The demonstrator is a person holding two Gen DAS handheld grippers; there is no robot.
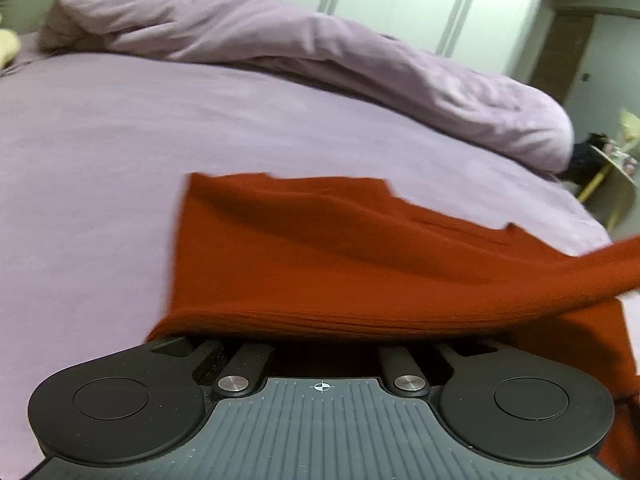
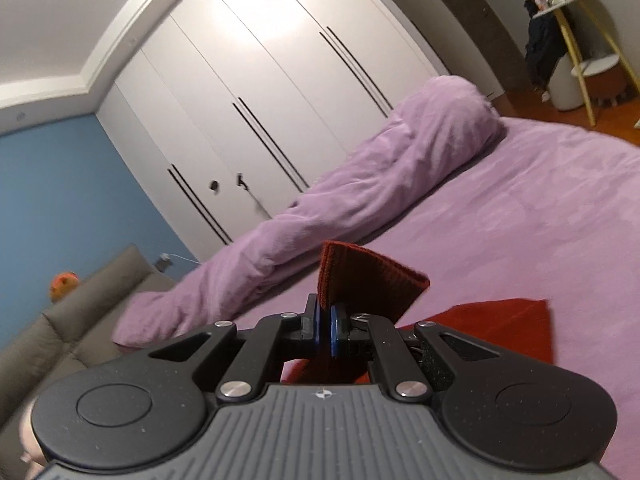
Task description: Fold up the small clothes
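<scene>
Red cloth [image 1: 320, 256] drapes right over the front of your left tongs [image 1: 320, 344], so their fingers are hidden and you cannot tell whether they are closed on the fabric or merely under it. Your right tongs [image 2: 325, 330] are pinched narrow on a doubled edge of the same cloth [image 2: 360, 280], which stands up between the blue pads [image 2: 316, 326] in a stiff little peak.

That garment lies on the bed [image 1: 100, 160], near your edge of it; one layer rests flat on the sheet while a band of it is lifted and stretched away toward the right side of the left view. By the look of it, you are partway through a fold: the far edge is already squared up on the sheet, but the raised portion has yet to be carried over and laid down, and no smoothing is done.

Beyond the cloth the sheet is bare and flat, giving you plenty of room to swing the lifted part across. A rolled duvet [image 2: 320, 208] runs along the far edge of the bed, well apart from the garment. Behind it stand the wardrobe doors [image 2: 260, 100], and a small shelf [image 2: 576, 40] sits off past the foot corner, none of it in your way.
</scene>
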